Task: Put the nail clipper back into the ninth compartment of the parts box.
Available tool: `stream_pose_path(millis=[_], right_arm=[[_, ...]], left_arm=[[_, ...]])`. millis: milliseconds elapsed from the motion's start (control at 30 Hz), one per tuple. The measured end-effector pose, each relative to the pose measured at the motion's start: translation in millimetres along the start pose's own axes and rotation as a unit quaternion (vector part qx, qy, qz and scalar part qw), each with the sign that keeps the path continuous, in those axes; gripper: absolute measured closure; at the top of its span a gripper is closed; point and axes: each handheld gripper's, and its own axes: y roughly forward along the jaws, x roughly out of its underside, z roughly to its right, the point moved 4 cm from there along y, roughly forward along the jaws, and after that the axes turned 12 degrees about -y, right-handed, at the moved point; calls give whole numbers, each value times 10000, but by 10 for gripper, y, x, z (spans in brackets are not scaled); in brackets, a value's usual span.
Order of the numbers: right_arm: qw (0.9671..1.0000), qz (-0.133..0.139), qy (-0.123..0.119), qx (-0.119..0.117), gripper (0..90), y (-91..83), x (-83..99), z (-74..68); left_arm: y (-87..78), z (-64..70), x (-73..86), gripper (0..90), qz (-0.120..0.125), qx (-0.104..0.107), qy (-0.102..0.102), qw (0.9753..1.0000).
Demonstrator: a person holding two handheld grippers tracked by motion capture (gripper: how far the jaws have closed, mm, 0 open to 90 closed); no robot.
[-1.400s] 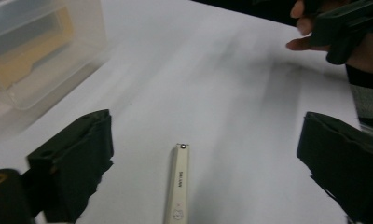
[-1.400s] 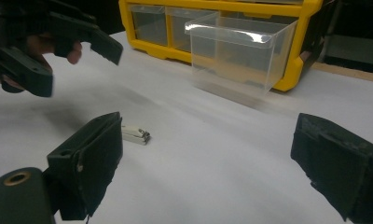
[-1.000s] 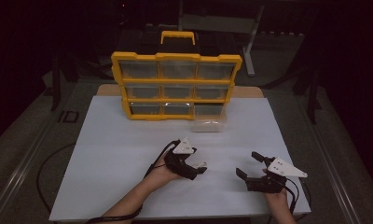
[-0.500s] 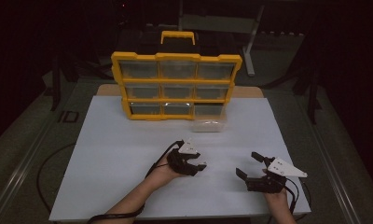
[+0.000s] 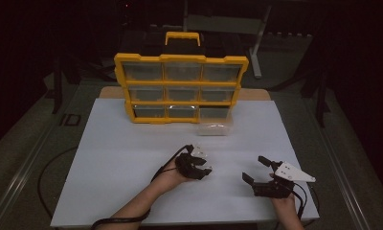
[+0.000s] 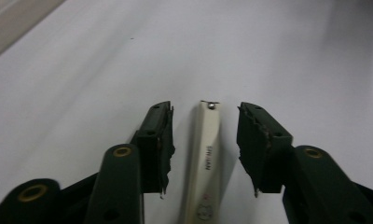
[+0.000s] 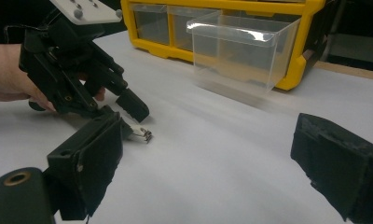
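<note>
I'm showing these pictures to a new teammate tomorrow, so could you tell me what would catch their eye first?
The yellow organizer stands upright at the far side of the white table, with one clear bin pulled out and set on the table before its lower right corner. Nearer the person, the left gripper is lowered with open jaws on either side of a small white nail clipper. The right gripper is open near the table's front right.

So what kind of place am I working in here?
Probably a workshop or lab bench set up for recording: a white table in a dark room, a yellow parts organizer of clear drawers with one clear drawer pulled out, and metal stands on the floor behind.
</note>
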Motion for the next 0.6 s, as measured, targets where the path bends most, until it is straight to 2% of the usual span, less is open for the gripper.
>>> stream_pose_path(millis=[167, 300, 367, 467, 533, 600], right_arm=[[10000, 1, -8, -2, 92, -1, 0, 0], [10000, -3, -12, 0, 91, 0, 3, 4], [10000, -14, 0, -5, 91, 2, 3, 0], [10000, -10, -18, -10, 92, 5, 0, -7], [10000, -15, -25, -13, 92, 7, 2, -7], [10000, -28, -39, -17, 91, 10, 6, -5]], left_arm=[[20, 10, -25, 646, -263, -125, 53, 9996], [24, 37, -55, 705, -482, -211, 263, 9983], [29, 48, -68, 718, -556, -250, 272, 9978], [39, 65, -95, 726, -707, -301, 371, 9963], [44, 67, -116, 728, -826, -309, 333, 9955], [54, 74, -152, 729, -1002, -358, 388, 9936]])
